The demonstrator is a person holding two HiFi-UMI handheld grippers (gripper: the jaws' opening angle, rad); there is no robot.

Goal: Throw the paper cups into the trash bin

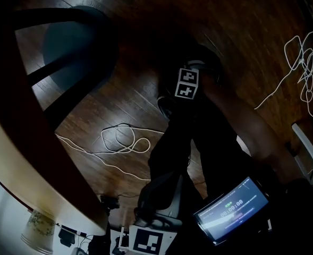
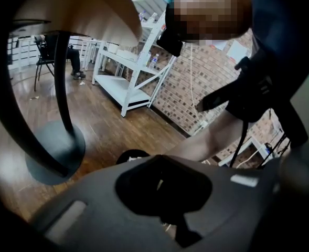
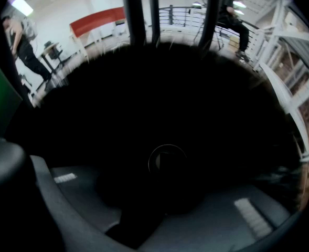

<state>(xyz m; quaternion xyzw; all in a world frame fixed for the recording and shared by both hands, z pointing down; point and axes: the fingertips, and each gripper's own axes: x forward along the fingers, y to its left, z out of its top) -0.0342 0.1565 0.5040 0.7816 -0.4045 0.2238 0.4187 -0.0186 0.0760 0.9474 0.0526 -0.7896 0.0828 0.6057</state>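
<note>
One dark plank floor (image 1: pixel 119 105), and one curved pale wooden surface (image 1: pixel 18 163) at lower left. One round black trash bin (image 3: pixel 144 114) fills the right gripper view. I cannot tell whether the small ring (image 3: pixel 167 161) at its centre is a paper cup. Two grippers: the right gripper (image 3: pixel 159 193) stands partly open over the bin, gripping nothing; the left gripper (image 2: pixel 160 161) is closed and empty. One lit screen (image 1: pixel 231 209), digits unclear. Two white cable tangles (image 1: pixel 124 139).

Wht cable (image 1: pixel 125 138), tablet (image 1: pixel 231 209), wht shelf (image 2: pixel 128 85)
</note>
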